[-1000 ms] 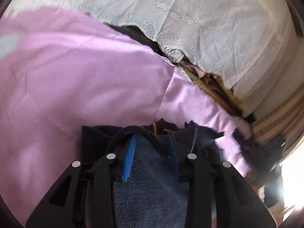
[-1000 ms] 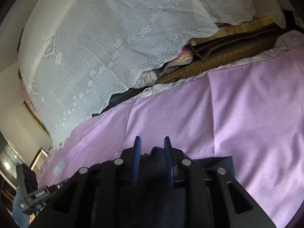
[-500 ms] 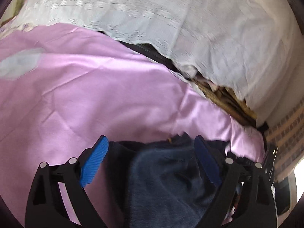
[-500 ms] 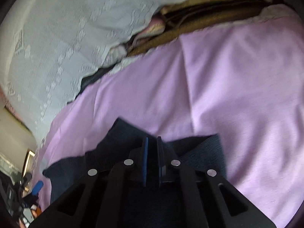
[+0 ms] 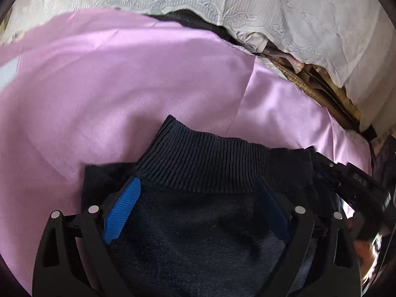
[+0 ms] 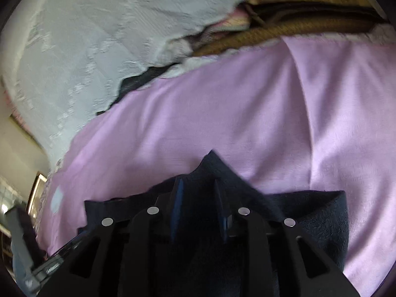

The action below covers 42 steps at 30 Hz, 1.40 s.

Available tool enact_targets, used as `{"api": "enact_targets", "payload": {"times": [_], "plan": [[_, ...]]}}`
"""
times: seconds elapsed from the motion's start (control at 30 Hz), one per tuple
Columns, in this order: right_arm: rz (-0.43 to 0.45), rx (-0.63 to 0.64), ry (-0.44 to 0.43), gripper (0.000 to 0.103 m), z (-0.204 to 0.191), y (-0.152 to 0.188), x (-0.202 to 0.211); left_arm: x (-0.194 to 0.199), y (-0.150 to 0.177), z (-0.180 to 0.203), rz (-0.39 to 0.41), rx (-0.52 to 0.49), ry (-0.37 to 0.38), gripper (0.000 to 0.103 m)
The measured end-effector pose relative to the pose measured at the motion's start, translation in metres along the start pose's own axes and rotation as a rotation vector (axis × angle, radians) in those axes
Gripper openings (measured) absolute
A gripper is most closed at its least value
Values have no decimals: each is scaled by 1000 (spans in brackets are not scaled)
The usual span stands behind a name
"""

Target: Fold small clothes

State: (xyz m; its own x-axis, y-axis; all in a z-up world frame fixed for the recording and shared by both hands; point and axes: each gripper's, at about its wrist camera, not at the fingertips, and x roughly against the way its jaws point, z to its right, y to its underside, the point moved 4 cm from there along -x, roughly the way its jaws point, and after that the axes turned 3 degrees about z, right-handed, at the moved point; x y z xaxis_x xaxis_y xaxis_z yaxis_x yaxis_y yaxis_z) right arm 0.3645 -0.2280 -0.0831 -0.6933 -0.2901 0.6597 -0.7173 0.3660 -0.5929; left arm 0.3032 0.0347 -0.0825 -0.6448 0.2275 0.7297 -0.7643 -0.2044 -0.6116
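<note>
Surface: pink-lilac sheet (image 5: 128,94) spread flat with a few soft creases, filling most of both wrist views; it also shows in the right wrist view (image 6: 222,113).
Background: white embroidered lace cloth (image 5: 284,12) draped over a pile at the far edge of the sheet; beneath its hem, a woven straw-coloured mat (image 5: 304,86) and some dark fabric peek out.
Garment: dark navy knitted garment (image 5: 198,242) lying on the sheet at the near edge, directly under both tools; a ribbed band (image 5: 210,168) runs across its upper edge in the left wrist view.
Garment, right side: in the right wrist view the same navy fabric (image 6: 316,212) rises to a peaked point between the fingers, with a flatter folded part off to the right.
Left gripper (image 5: 198,212): jaws spread wide, blue pads (image 5: 121,210) standing apart on either side of the garment; the cloth lies between them but neither pad presses on it.
Right gripper (image 6: 198,210): jaws narrow and opening, with a bunch of navy fabric between them; the blue pads sit against the cloth on both sides.
Other tool: the right gripper's black body is visible at the right edge of the left wrist view, beside the garment.
</note>
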Motion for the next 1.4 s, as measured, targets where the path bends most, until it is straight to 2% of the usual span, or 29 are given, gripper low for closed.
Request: {"api": "enact_targets", "payload": {"times": [0.07,0.1,0.13,0.17,0.3,0.33,0.4,0.43,0.47,0.53,0.6,0.73,0.77,0.83,0.97,1.07,1.17,1.23,1.3,1.4], "plan": [[12,-58,6,1,15,-2,1,2,3,8,30,-62,-59,90],[23,-77,16,2,20,-3,4,5,4,9,52,-73,-72,90],[48,-103,14,3,25,-5,10,9,5,9,74,-82,-67,90],[74,-114,22,9,28,-5,17,14,4,9,90,-88,-58,90],[102,-54,-10,11,13,-2,33,22,-6,17,144,-151,-138,90],[105,-30,-9,13,7,2,37,21,-9,24,141,-192,-152,90],[109,4,-8,24,-1,8,43,23,-17,34,155,-300,-203,88],[112,24,-2,25,-5,12,47,28,-25,38,178,-377,-251,88],[113,39,1,26,-9,15,51,32,-30,37,189,-401,-275,88],[124,56,-2,27,-13,21,63,42,-49,34,196,-412,-307,88],[139,51,-9,33,-13,23,75,55,-70,28,205,-392,-285,88],[151,28,-19,35,-4,30,92,74,-91,34,250,-484,-346,87],[150,26,-20,35,-2,31,92,76,-86,37,236,-503,-325,87],[144,26,-22,35,0,32,90,72,-62,48,178,-542,-226,87],[126,46,-43,35,-5,32,81,51,-7,66,154,-603,-180,88],[102,80,-60,35,-11,35,72,32,22,69,101,-560,-109,88],[62,122,-30,34,-12,41,59,12,36,56,83,-496,-127,94],[32,134,51,29,-1,45,47,9,41,42,80,-414,-79,95],[43,140,55,23,8,45,45,15,42,36,81,-373,-66,96],[70,122,77,13,15,46,51,24,46,33,95,-376,-78,96]]}}
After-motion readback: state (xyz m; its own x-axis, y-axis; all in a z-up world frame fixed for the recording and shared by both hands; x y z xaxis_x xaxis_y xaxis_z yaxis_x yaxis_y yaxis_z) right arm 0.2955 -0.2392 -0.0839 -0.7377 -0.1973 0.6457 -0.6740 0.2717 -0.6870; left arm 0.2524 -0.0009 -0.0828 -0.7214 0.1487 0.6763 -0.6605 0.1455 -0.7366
